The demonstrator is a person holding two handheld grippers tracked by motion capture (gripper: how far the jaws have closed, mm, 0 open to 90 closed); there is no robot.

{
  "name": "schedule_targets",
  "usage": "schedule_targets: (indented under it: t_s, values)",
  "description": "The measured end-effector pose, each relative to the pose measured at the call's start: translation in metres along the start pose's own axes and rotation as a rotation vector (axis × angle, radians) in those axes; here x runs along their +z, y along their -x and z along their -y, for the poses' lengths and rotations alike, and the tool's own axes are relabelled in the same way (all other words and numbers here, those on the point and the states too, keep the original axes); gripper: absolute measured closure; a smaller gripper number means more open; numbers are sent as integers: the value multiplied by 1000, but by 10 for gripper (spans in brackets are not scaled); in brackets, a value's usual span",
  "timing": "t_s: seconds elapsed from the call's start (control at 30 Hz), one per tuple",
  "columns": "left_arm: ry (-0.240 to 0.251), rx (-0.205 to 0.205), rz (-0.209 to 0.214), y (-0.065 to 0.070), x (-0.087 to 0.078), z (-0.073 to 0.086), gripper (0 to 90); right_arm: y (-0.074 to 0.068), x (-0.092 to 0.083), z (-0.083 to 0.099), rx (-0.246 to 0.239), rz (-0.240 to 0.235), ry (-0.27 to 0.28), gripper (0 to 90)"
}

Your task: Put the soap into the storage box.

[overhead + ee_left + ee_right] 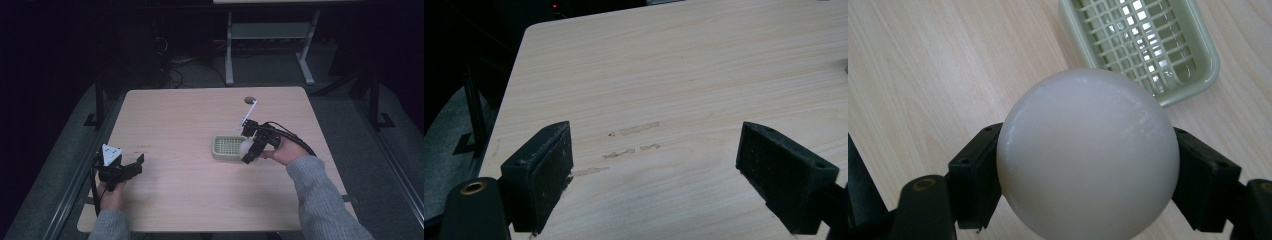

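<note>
Right gripper (248,148) is squeezing a white ball (1088,152) right by the green basket (1198,75); left gripper (131,167) is sitting wide open, gripping nothing, over the table (704,75).

Counter (175,125): pale wood-grain laminate, matt, with a few dull smears near the left claw (654,165). Ball (1088,155): white, smooth, soft satin sheen, faint scuffs. Tray (1198,75): pale green plastic grid, slightly glossy. Right claw (1088,180): black matt plastic, pads finely textured. Sleeve (325,200): grey knit cloth
</note>
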State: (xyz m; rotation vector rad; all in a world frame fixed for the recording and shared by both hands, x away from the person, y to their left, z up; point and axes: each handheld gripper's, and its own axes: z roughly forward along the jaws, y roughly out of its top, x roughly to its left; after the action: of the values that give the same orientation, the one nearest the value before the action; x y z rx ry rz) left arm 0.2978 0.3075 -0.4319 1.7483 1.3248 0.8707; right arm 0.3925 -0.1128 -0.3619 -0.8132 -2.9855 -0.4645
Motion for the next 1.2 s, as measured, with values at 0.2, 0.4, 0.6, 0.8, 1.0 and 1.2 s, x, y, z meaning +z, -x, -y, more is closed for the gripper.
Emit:
schedule_targets:
  t_s: [0.2, 0.4, 0.6, 0.8, 1.0, 1.2]
  values:
    - [-1, 4, 1, 0, 0, 0, 148, 1, 1, -8, -7, -11, 2, 235]
    - [2, -2, -2, -1, 0, 0, 148, 3, 3, -13, -9, -14, -5, 234]
    - [2, -1, -2, -1, 0, 0, 148, 6, 4, -17, -5, -15, -5, 235]
    - [3, -2, -2, -1, 0, 0, 148, 7, 3, -22, -4, -15, -7, 235]
    - [2, -2, -2, -1, 0, 0, 148, 9, 4, -27, -9, -17, -4, 235]
    - [3, -5, -3, -2, 0, 0, 148, 11, 8, -31, -6, -26, -5, 234]
